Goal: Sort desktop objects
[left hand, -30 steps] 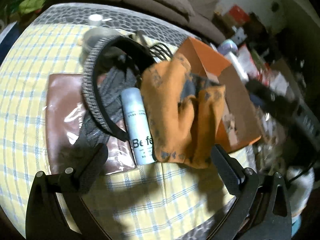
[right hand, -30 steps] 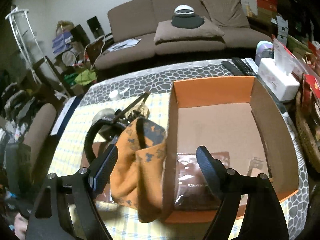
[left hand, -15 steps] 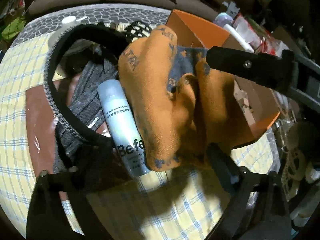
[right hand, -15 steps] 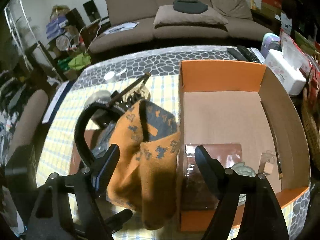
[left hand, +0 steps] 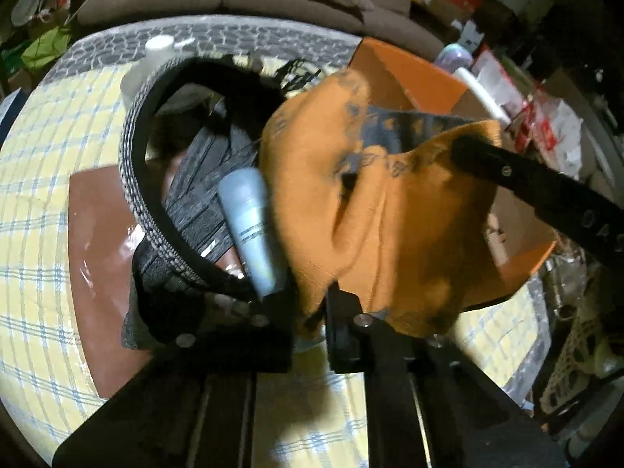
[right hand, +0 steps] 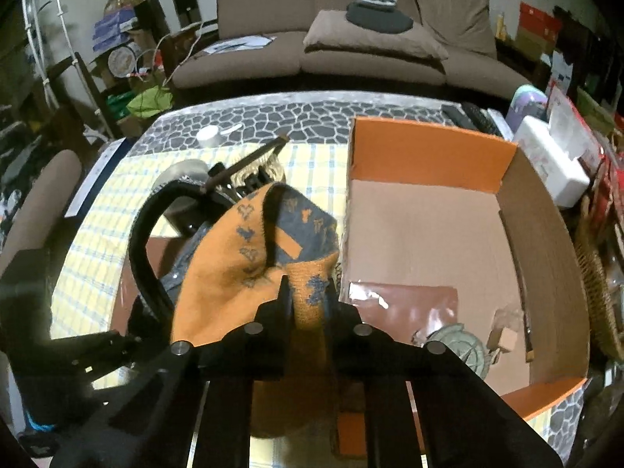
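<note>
An orange knit cloth with dark patterns (left hand: 374, 210) drapes over a pile at the table's middle, beside an open orange cardboard box (right hand: 429, 152). My left gripper (left hand: 308, 312) is shut on the cloth's lower edge. My right gripper (right hand: 308, 304) is shut on another fold of the same cloth (right hand: 241, 257); its finger shows in the left wrist view (left hand: 546, 199). A pale blue spray can (left hand: 249, 230) lies under the cloth's left edge, next to a black and grey headband (left hand: 144, 179) and a grey knit item.
A brown plastic-wrapped pad (left hand: 97, 257) lies under the pile on the yellow checked tablecloth (left hand: 35, 179). The box holds another brown packet (right hand: 405, 304), a round metal piece and small items. A white tissue box (right hand: 553, 167) and remotes stand at the right, a sofa behind.
Both grippers have closed from open onto the orange cloth. The left gripper moved in towards the pile, and the right one came down onto the cloth's box-side fold.
</note>
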{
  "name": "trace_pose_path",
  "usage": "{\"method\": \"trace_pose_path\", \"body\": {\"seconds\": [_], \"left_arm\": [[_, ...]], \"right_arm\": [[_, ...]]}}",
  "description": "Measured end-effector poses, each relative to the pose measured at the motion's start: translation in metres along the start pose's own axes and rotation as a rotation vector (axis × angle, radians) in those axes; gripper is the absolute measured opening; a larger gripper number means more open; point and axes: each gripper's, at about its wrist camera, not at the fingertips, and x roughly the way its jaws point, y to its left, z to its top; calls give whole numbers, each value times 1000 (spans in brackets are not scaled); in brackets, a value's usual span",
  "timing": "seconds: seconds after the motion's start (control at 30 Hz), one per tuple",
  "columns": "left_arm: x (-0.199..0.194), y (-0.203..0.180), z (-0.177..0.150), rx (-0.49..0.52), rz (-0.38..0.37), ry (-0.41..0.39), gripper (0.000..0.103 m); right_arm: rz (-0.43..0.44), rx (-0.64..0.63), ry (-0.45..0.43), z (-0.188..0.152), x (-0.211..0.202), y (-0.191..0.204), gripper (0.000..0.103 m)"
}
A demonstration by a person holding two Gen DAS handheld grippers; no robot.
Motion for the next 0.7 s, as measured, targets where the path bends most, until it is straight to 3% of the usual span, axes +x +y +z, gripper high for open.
{"method": "trace_pose_path", "body": {"seconds": [0.2,0.4,0.5,0.7], "left_arm": [[-28,-9,10,-9,-106,-88,7],[-64,0,18,-94,-229,-188,7],[-84,-3,27,-91,-230,-256,7],[-97,-30,52,-34,-220,-285,7]], "right_arm": [[110,46,-74,6,-21,-2,9],[248,148,-189,17,-55,-18,9],[271,168,-243,22,-74,-25,8],[278,229,-318,25,-100,-52,8]]}}
